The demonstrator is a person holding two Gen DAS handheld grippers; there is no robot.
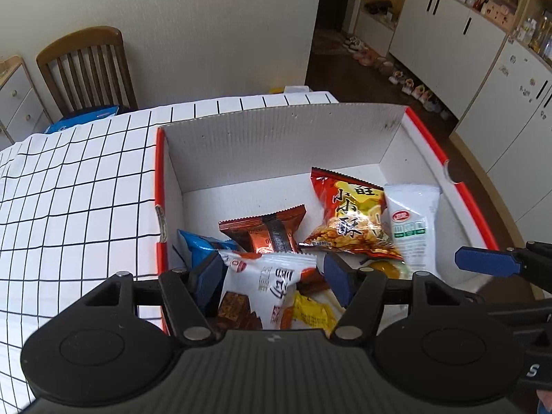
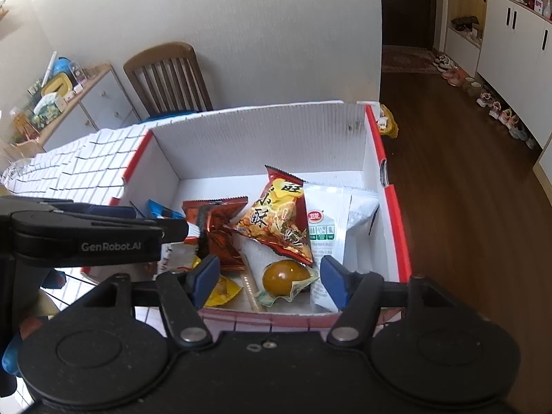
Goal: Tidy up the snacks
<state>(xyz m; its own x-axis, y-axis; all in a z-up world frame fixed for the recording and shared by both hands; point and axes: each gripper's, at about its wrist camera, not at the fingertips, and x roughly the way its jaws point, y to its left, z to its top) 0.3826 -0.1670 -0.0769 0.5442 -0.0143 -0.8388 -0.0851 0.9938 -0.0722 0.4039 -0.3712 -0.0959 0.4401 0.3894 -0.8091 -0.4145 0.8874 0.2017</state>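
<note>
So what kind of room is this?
Most likely a home's dining area by the entrance. A wooden chair stands at a table with a grid-pattern cloth, and shoes line the floor below white cabinets.

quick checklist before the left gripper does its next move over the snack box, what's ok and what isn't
1. Left gripper over the box: ok.
2. Jaws apart around the white packet: ok.
3. Pads actually touching the packet: cannot tell.
4. Right gripper open, holding nothing, hovering over the egg pack: ok.
5. Right gripper's finger close beside the left one: not ok, crowded.
6. Free floor at the box's far end: ok.
</note>
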